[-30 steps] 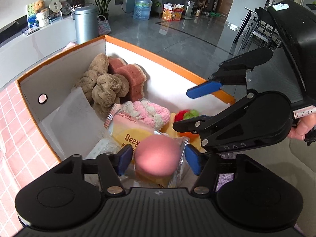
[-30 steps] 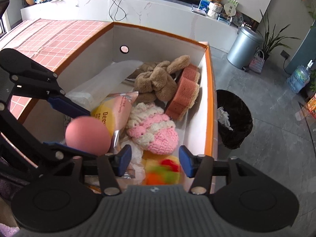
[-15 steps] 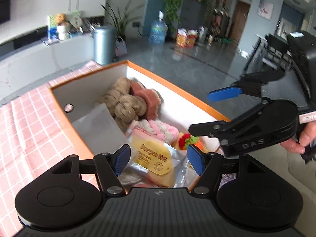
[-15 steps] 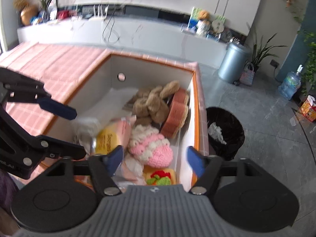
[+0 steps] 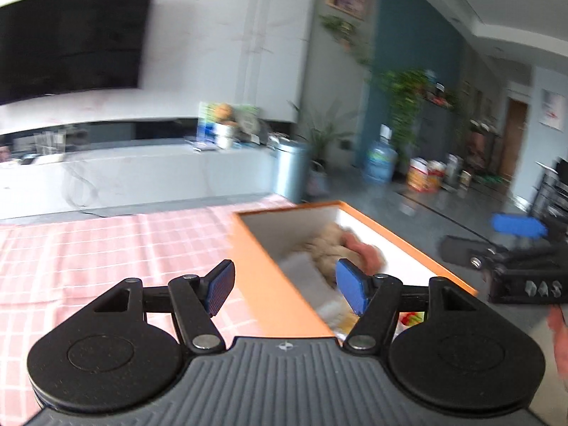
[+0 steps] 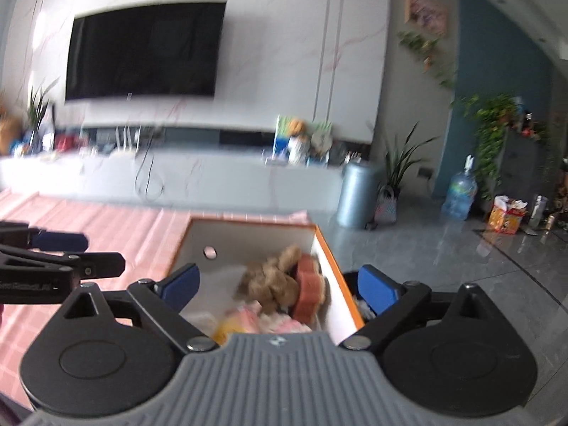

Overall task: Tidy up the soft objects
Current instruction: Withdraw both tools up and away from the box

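An orange-rimmed white box (image 5: 269, 266) stands on the table and holds soft things: a brown plush (image 6: 273, 280), a red-brown sponge (image 6: 309, 291), a pink knit piece (image 6: 284, 323) and a yellow packet (image 6: 227, 326). My left gripper (image 5: 285, 289) hovers open over the box's near left rim, with nothing between its blue pads. My right gripper (image 6: 280, 287) hangs above the box's near end; its jaws are opening and hold nothing. Each gripper shows in the other's view: the right gripper (image 5: 486, 238) at the right edge, the left gripper (image 6: 88, 252) at the left.
A pink checked cloth (image 5: 106, 248) covers the table left of the box. A black waste bin (image 6: 349, 277) stands on the floor by the box's right wall. Further off are a silver bin (image 6: 358, 191), a water bottle (image 6: 459, 191) and a long white counter (image 6: 177, 177).
Both grippers rose and tipped up away from the box contents. The pink ball seen between the left pads a second ago is out of sight. The right jaws spread wider.
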Demonstrator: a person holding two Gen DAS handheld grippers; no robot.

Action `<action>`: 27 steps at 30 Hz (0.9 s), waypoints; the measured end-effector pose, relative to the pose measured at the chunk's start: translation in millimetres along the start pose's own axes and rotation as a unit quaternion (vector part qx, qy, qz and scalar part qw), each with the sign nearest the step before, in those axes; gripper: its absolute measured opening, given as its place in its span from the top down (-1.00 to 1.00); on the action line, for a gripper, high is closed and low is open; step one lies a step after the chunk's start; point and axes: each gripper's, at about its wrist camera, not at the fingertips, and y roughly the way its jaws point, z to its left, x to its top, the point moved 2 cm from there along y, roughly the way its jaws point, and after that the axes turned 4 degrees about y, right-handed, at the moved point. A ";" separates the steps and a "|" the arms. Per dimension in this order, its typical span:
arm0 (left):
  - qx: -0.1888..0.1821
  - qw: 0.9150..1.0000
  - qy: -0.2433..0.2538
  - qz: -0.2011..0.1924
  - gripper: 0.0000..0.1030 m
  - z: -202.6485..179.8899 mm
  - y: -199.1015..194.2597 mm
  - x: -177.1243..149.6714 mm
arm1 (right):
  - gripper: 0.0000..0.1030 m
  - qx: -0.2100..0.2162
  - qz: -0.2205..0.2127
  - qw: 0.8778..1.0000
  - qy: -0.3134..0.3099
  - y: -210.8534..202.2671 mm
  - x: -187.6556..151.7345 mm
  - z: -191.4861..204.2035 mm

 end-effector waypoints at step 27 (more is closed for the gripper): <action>0.120 0.992 0.020 0.029 -0.85 4.9 -24.7 -70.0 | -0.95 -0.041 0.026 0.998 0.032 -9.1 -78.7 55.8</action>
